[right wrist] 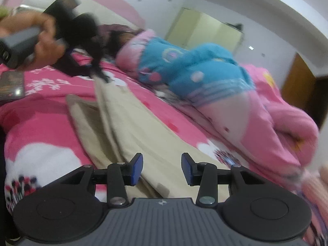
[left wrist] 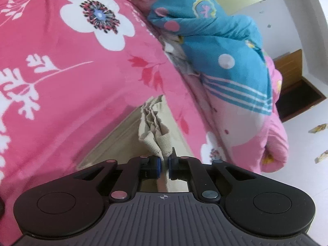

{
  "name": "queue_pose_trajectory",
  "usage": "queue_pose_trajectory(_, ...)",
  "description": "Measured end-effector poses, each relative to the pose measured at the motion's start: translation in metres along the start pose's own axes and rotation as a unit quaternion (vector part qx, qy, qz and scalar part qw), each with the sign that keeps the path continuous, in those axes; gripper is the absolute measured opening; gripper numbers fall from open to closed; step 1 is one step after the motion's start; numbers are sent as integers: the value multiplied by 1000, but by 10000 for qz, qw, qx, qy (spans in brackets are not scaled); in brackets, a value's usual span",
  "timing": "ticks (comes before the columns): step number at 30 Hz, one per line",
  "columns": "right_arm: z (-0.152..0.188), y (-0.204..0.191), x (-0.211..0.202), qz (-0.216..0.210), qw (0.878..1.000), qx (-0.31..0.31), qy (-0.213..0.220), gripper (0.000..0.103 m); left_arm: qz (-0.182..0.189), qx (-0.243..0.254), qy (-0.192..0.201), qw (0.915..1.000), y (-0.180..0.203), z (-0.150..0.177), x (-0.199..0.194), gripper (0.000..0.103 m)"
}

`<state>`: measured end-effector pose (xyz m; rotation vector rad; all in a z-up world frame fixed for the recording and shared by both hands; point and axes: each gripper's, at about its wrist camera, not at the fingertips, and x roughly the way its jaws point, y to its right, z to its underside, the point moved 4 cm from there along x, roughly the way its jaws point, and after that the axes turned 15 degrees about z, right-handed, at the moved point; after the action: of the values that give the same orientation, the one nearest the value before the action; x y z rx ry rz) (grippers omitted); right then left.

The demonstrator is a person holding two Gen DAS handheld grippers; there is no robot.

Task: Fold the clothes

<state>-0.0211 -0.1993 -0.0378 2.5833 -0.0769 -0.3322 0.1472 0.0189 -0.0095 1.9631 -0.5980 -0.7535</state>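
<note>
The right wrist view is blurred, so the far end of the beige garment [right wrist: 131, 123] on the pink bedspread [left wrist: 61, 94] is hard to make out. The left tool [left wrist: 164, 161] pinches a bunched garment edge; the right tool [right wrist: 162, 169] hangs spread above the cloth, beside the blue quilt [left wrist: 221, 47].

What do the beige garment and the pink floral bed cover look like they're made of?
Beige garment: a woven twill or canvas, probably cotton, matte; fine diagonal ribs show where the left tongs pinch it. Pink floral bed cover: smooth printed woven fabric, likely cotton or polyester; flat and lightly creased, without pile.
</note>
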Motion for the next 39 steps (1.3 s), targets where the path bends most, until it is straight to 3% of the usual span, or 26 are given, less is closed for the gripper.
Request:
queue_pose_trajectory(2, -7, -18, 2, -131, 9998, -123, 117, 56, 92, 5, 27, 10000, 7, -2, -1, 5)
queue_pose_trajectory(6, -14, -42, 8, -95, 9991, -356, 208, 60, 263, 68, 76, 9996, 20, -5, -3, 5)
queue_pose_trajectory(11, -5, -32, 30, 716, 9965, -403, -166, 60, 443, 44, 218, 9988, 28, -9, -10, 4)
queue_pose_trajectory(16, 22, 0, 32, 1673, 9822, -637, -566, 58, 500, 3, 282, 9983, 25, -10, -13, 4)
queue_pose_trajectory(21, 49, 43, 20, 2602, 9596, -727, -785, 48, 507, -14, 313, 9982, 18, -9, -13, 4)
queue_pose_trajectory(24, 60, 61, 9, 2767, 9556, -594, -823, 42, 502, 32, 264, 9984, 13, -3, -10, 4)
queue_pose_trajectory(26, 63, 67, 5, 2796, 9551, -526, -824, 26, 500, 86, 227, 9985, 9, 2, -6, 4)
queue_pose_trajectory(29, 66, 71, 1, 2833, 9543, -518, -799, 14, 534, 259, 179, 9981, 5, 11, -2, 4)
queue_pose_trajectory(35, 82, 85, 6, 2925, 9501, -347, -1031, 11, 628, 640, -47, 9960, -4, 36, -1, 4)
queue_pose_trajectory(39, 96, 90, 9, 2928, 9472, -325, -1264, 11, 458, 1015, -233, 9935, -10, 55, 3, 4)
